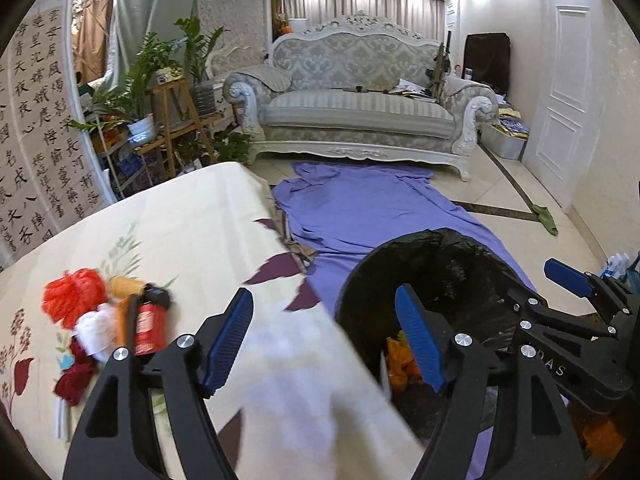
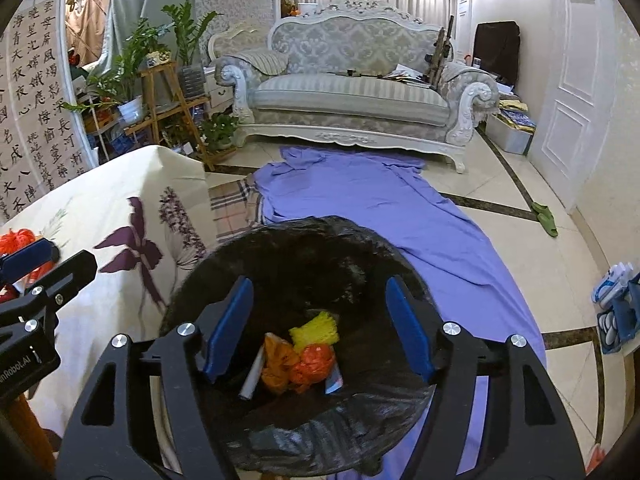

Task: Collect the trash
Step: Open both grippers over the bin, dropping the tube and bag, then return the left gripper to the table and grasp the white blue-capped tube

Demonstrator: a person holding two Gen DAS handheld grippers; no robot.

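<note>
mid-collection. my right gripper released, empty, over black-lined round trash bin already holding orange and yellow scraps. my left gripper released over table edge; next, grab red-white trash pile at left.

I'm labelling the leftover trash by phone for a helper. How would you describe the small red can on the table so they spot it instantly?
Start at the cream floral tablecloth left of the black-lined trash bin. Near its left edge sits a pile of trash. The red can stands at the pile's right side, the only rigid cylinder, black-capped, among soft red, orange and white bundles.
</note>
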